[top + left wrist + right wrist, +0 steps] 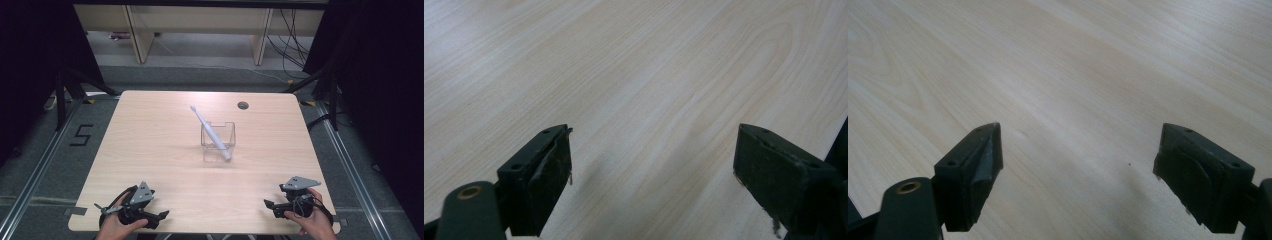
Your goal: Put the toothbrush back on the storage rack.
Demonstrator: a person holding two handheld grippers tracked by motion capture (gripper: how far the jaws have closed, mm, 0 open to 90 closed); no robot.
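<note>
While both tools, left tool (161,216) and right tool (268,206), rest spread apart at worktop (150,150) near edge, the white toothbrush (210,132) leaning in the clear square plastic cup (218,142) may tip it if nudged.

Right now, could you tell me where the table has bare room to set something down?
The table is bare left and right of the clear cup with its toothbrush, and between the cup and the left gripper and right gripper at the near edge. The centre is taken, and the cable hole marks the far right.
</note>
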